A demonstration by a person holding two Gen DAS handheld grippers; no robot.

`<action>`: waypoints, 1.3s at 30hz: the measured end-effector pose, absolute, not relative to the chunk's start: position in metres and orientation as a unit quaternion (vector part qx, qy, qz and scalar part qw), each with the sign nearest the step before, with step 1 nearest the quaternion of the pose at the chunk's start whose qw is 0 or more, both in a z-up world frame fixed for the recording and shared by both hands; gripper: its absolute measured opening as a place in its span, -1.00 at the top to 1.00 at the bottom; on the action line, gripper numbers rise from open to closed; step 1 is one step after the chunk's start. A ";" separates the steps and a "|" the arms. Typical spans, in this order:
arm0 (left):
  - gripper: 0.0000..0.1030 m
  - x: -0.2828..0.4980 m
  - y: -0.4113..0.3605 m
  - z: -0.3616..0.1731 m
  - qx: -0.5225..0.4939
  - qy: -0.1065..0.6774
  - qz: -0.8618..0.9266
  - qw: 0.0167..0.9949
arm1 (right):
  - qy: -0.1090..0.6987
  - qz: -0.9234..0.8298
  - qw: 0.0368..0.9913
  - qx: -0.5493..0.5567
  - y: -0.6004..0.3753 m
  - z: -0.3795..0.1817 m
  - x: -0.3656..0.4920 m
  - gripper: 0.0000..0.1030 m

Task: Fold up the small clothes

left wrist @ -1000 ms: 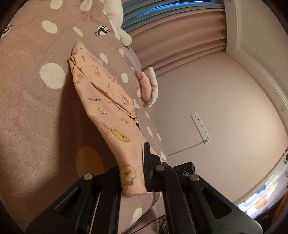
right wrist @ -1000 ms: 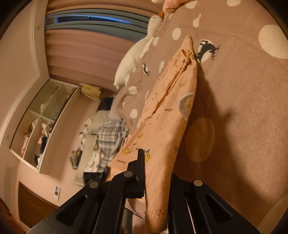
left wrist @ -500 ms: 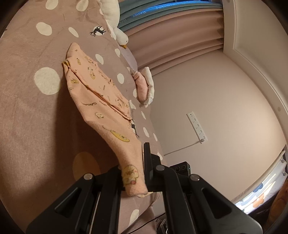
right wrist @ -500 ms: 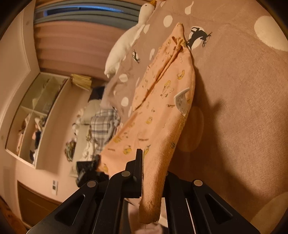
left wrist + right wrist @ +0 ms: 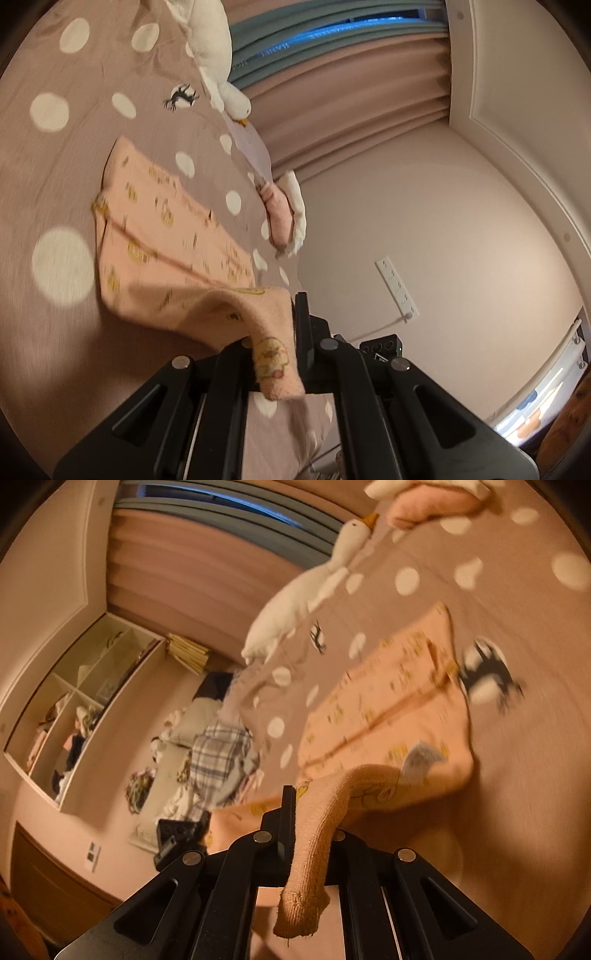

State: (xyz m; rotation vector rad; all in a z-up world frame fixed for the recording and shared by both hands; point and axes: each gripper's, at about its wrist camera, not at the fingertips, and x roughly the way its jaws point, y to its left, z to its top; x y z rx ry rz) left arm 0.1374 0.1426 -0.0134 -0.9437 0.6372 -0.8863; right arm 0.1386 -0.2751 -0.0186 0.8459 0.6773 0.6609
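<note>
the left gripper is pinching one cuff of the small peach cotton-knit trousers with yellow cartoon prints, low in the middle of its frame, while the right gripper is pinching the ribbed cuff of the other leg, which is dangling toward the bottom of its view. the rest of the garment is lying across the brown bedspread with white polka dots, sagging between bed and jaws. it is looking light, soft and limp, so holding by the firmer cuffs seems wise.
</note>
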 end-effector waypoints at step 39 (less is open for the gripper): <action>0.44 0.421 0.141 -0.092 -0.369 0.477 -0.129 0.787 | 0.444 0.113 0.743 0.489 -0.347 -0.081 0.375 0.18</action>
